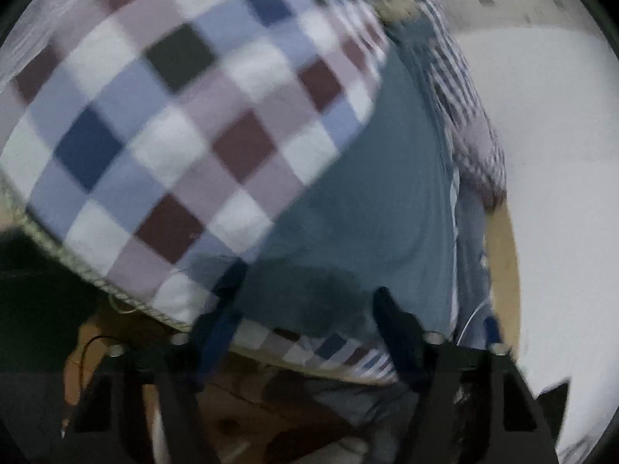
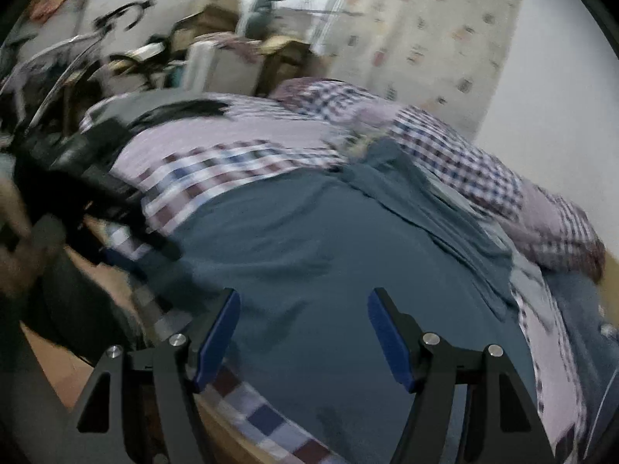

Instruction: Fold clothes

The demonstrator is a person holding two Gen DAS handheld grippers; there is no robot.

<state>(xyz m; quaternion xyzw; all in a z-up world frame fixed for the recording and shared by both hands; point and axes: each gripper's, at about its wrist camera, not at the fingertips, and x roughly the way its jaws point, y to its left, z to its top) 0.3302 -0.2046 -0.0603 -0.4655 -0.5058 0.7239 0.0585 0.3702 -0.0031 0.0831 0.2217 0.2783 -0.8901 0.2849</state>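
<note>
Teal cloth, a plain garment [image 2: 309,239] spread flat, fills the middle of the right wrist view. It lies on a checked bedcover [image 2: 240,162] of white, maroon, lilac and navy squares. Its far corner is rumpled into folds near a heap of smaller-checked fabric [image 2: 464,154] at the right. The right gripper [image 2: 303,332] hangs just above the near part of the garment with its jaws spread wide and nothing between the blue pads [image 2: 218,332]. Both views are blurred, so whether the fingertips brush the cloth cannot be told.

At the left edge of that view a dark device [image 2: 96,178] reaches in over the bedcover; it is probably the other gripper, though the blur makes that uncertain.

From the left wrist camera, the left gripper [image 1: 305,301] also stands released, its two dark fingers [image 1: 390,317] well apart over the teal garment [image 1: 367,178]. A large fold of the checked bedcover [image 1: 166,127] covers the upper left of this view and overlaps the garment's left side. A braided cream edging [image 1: 96,278] runs along its lower border. A narrow strip of the same checks [image 1: 309,344] shows below the garment's near edge, between the fingers. White wall [image 1: 549,154] fills the right side, and a patterned curtain [image 2: 433,38] hangs beyond the bed.
</note>
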